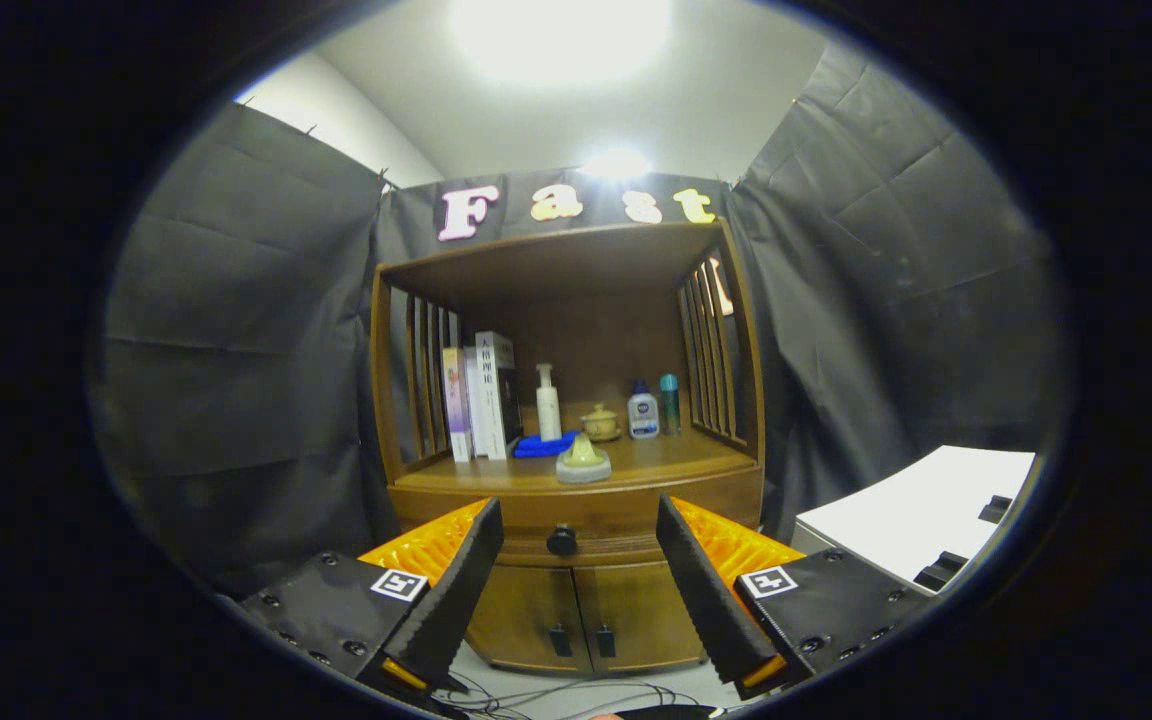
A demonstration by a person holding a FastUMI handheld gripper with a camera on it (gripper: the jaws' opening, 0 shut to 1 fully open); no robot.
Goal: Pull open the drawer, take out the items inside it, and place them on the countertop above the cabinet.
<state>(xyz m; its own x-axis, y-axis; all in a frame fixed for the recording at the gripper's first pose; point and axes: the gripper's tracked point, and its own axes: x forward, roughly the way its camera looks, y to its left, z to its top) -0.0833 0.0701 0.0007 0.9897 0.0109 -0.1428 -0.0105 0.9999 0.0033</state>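
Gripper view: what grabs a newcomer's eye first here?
The brown wooden cabinet stands dead ahead against the black cloth wall, its drawer shut, with the round black drawer knob beyond the open tongs and centred in their gap. On the countertop above sit upright books, a white pump bottle and a pale green cone-shaped lid near the front edge.
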